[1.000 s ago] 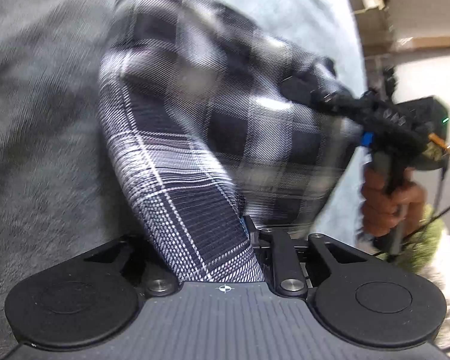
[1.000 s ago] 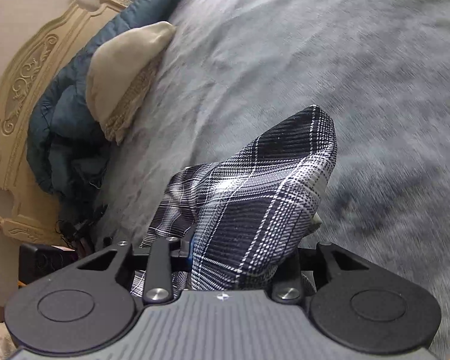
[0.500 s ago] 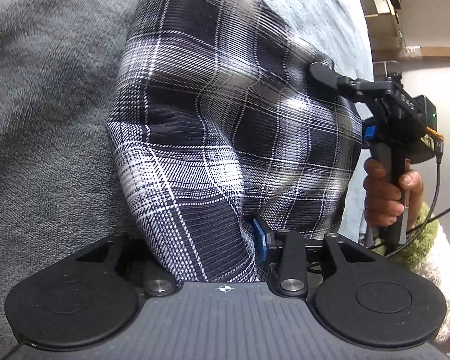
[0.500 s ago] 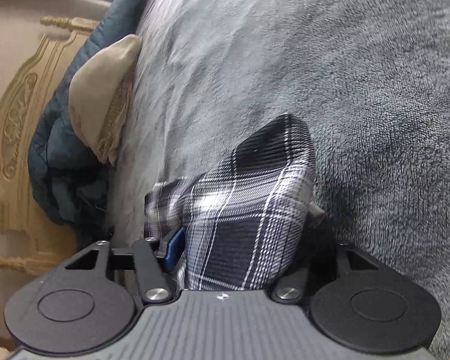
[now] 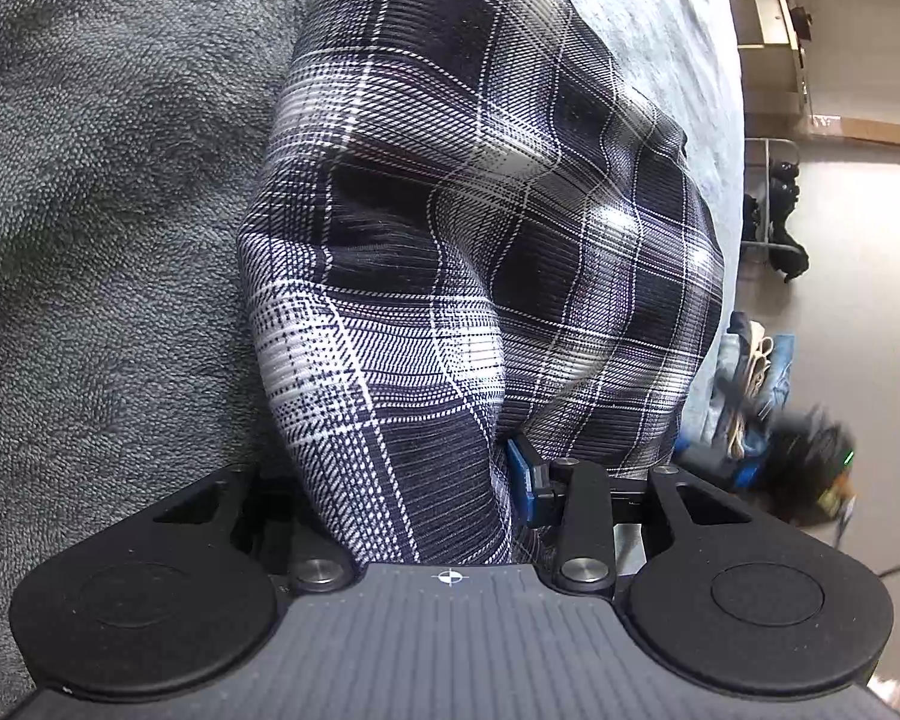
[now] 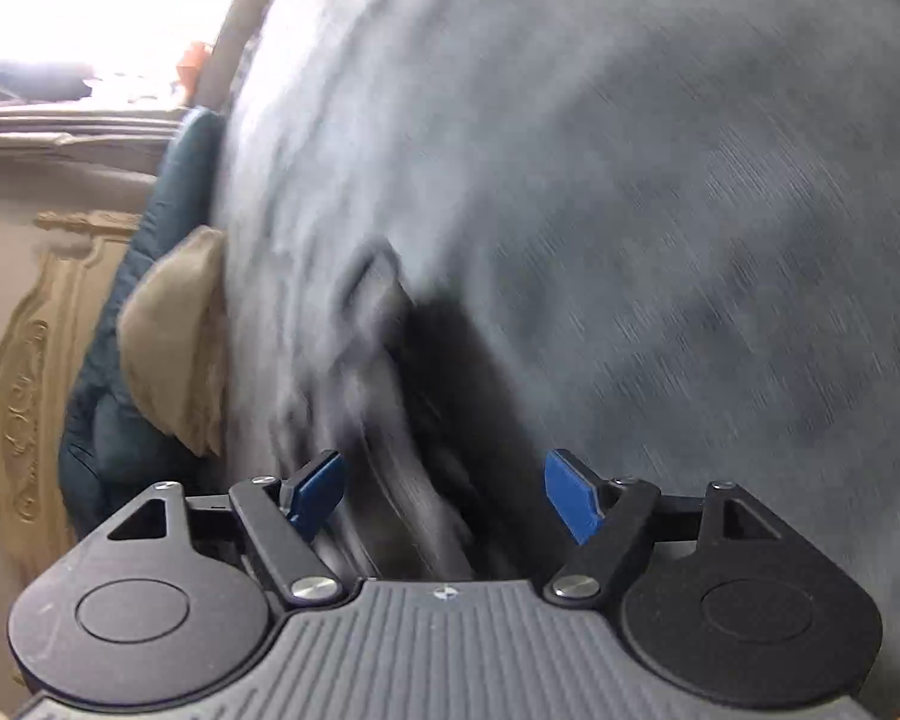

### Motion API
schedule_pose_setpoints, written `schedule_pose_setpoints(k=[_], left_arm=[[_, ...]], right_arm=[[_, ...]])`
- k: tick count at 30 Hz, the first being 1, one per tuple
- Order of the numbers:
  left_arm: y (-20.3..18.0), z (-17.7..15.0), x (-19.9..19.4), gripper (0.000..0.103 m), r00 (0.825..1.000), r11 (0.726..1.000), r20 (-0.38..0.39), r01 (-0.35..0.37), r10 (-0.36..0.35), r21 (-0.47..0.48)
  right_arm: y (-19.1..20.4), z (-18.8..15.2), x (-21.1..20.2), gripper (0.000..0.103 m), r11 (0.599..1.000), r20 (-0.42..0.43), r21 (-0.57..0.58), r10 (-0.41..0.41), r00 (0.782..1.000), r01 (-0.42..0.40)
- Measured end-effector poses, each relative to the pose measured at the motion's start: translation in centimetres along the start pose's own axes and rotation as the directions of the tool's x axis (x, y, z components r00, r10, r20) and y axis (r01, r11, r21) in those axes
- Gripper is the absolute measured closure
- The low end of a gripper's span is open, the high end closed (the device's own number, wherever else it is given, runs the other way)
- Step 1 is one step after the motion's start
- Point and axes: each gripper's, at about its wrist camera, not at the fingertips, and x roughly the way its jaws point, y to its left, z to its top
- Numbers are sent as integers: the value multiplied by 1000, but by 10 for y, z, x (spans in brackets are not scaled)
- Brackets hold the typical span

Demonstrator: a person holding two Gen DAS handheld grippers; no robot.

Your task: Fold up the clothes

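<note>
Fine-woven plaid cloth (image 5: 480,276) on a nubbly grey fleece blanket (image 5: 108,180); carved matt headboard (image 6: 24,408).

The right gripper (image 6: 444,495) no longer holds the plaid garment (image 5: 480,228). One second ago its jaws were closed on a corner of the cloth; they have just been opening, and now its blue pads (image 6: 570,495) stand wide apart. Only a dark, blurred strip lies between them, and no pad presses on it. In the left wrist view this gripper (image 5: 810,468) now appears low at the right edge, blurred, away from the cloth it gripped before. The left gripper (image 5: 414,480) has opened a little, with the cloth between its jaws. The garment now lies lower on the grey blanket (image 5: 102,180).
</note>
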Motion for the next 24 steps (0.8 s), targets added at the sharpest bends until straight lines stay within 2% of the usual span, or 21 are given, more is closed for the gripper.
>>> schedule_pose_setpoints(k=[3,6,9,11,15,18,20,24], left_arm=[[-1,3,1,65,1000,1000,-4,-14,14,2],[-10,1,2,65,999,999,1,-34,34,0],[-13,-1,3,65,999,999,11,-48,48,-11],[-13,-1,3,65,999,998,15,-51,51,-26],[-10,-1,3,65,999,997,11,-50,50,-53],[-6,2,4,65,999,996,-1,-43,44,-81],[-4,4,4,64,999,993,-9,-39,39,-107],[0,6,4,65,999,992,-32,-41,38,-120]], right_arm=[[-4,-27,11,26,1000,-33,-20,-6,999,5],[16,-51,19,26,991,-63,-126,-49,997,40],[41,-70,27,25,961,-57,-255,-121,991,103],[48,-76,30,26,947,-34,-288,-157,987,140],[19,-65,27,26,994,-7,-94,-47,999,47],[6,-60,36,27,998,-53,9,56,997,-55],[11,-62,37,32,996,-90,10,85,992,-84],[34,-74,29,32,994,-96,-80,72,993,-80]])
